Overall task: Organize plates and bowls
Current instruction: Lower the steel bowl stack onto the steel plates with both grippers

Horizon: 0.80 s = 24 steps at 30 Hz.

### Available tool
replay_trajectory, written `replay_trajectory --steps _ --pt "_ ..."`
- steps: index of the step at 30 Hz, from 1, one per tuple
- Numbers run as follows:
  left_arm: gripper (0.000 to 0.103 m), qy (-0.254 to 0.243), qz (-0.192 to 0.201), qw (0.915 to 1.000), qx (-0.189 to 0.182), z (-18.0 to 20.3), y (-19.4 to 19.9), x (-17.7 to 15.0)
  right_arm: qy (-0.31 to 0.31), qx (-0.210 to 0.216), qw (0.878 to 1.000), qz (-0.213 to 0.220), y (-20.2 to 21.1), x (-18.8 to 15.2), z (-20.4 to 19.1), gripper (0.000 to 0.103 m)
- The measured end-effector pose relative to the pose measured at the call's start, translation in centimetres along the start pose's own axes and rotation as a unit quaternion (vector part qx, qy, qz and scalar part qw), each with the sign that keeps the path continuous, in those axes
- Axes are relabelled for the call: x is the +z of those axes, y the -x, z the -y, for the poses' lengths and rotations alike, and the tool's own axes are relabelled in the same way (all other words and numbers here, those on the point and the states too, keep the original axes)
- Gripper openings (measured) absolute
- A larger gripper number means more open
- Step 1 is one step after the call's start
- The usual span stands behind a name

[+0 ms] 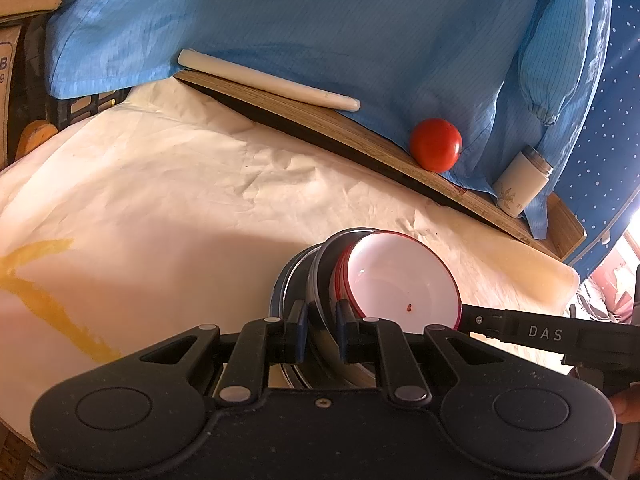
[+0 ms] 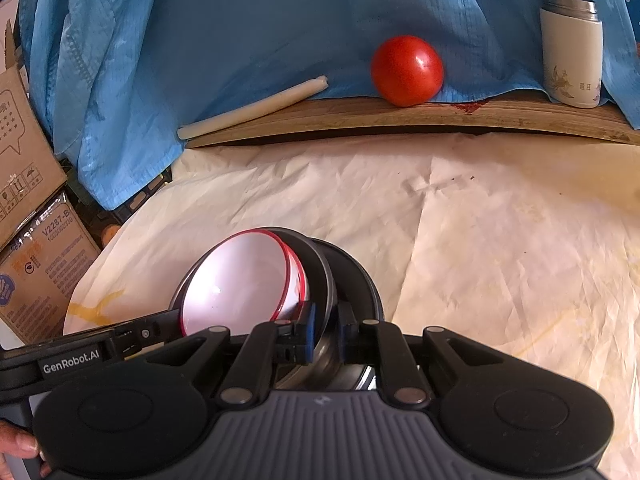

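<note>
Looks nearly done: the red-rimmed bowls (image 1: 400, 276) are nested inside the steel bowl (image 1: 320, 280), at the near edge of the worktop (image 1: 160, 200). The left hand-held gripper (image 1: 322, 330) and right hand-held gripper (image 2: 326, 330) each pinch that steel rim. Just letting go is left, I'd guess.

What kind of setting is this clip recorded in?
Probably an improvised home or storeroom table, not a proper kitchen: creased paper cover, a tomato on a wooden board, cardboard boxes beside it, and stacked bowls.
</note>
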State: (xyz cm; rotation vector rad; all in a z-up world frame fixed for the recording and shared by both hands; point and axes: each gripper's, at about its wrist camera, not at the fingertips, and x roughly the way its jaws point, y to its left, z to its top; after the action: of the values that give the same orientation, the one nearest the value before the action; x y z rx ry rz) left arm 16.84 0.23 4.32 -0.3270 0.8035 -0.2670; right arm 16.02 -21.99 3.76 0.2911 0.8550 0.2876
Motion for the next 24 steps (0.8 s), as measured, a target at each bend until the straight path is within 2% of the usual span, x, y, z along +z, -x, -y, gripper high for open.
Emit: replay_trajectory --steps 20,24 --pt "0.016 0.009 -0.003 0.9999 -0.006 -0.13 -0.24 0.09 -0.007 0.005 1.0 0.002 -0.01 0.13 0.29 0.015" --pt "0.02 0.007 -0.001 1.0 -0.002 -0.14 -0.17 -0.02 -0.008 0.006 1.0 0.005 0.01 -0.01 0.36 0.015"
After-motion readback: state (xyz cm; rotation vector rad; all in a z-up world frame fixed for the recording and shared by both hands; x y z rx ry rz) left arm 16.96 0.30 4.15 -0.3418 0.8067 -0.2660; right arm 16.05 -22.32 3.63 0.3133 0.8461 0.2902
